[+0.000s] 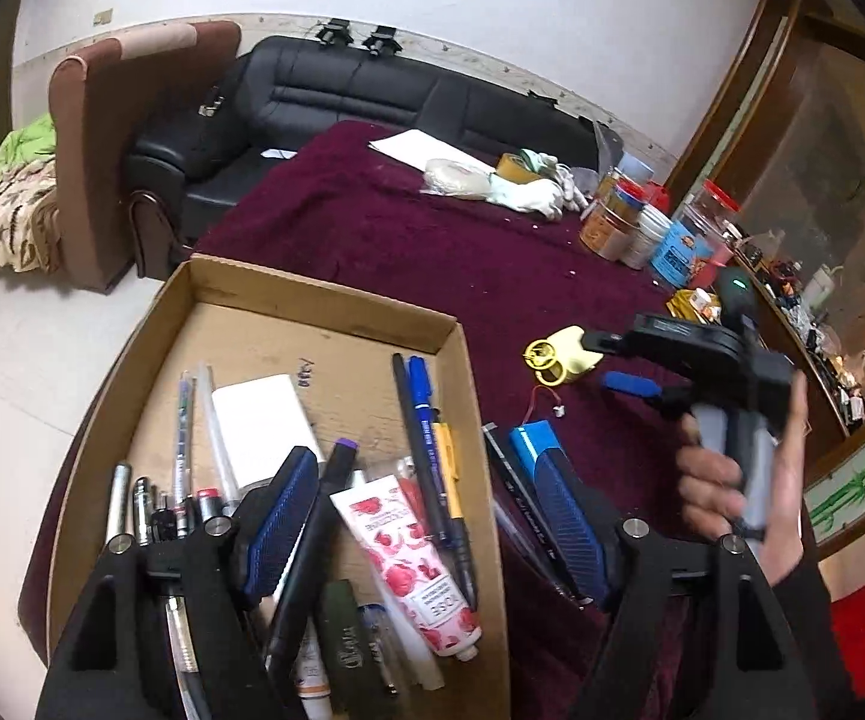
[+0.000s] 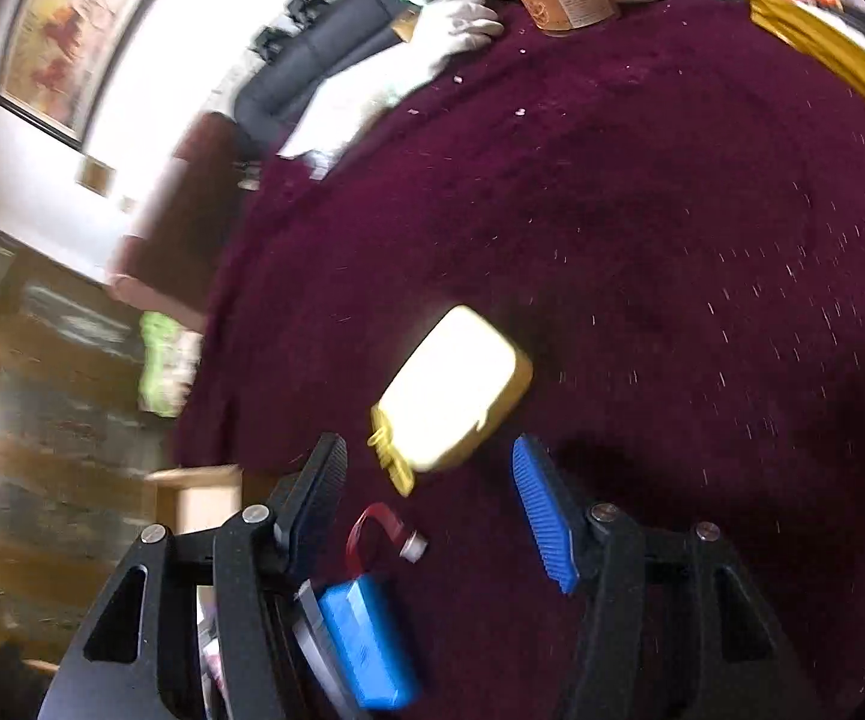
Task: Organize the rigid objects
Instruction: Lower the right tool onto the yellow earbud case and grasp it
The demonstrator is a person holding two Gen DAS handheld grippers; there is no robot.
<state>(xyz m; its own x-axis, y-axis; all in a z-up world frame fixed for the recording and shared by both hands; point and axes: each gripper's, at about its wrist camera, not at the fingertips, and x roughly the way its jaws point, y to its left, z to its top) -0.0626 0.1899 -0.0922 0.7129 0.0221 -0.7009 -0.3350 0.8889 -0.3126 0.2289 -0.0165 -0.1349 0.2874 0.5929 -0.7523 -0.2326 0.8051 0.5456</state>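
Cardboard tray (image 1: pixel 132 354) sits left on the maroon worktop (image 1: pixel 372 222), crowded with pens (image 1: pixel 426 420), a white box (image 1: pixel 264 420) and a rose-print tube (image 1: pixel 408 546); the left tongs (image 1: pixel 426 516) hang released above it. Right of the tray lie a blue battery pack (image 2: pixel 366 642) and a yellow case (image 2: pixel 456 390), with the right tongs (image 2: pixel 432 510) spread, gripping nothing.

Each tool (image 1: pixel 426 516) has black angular arms with silver screws and ribbed blue pads (image 1: pixel 285 516); the right tool (image 2: pixel 438 510) carries a grey handle behind its body
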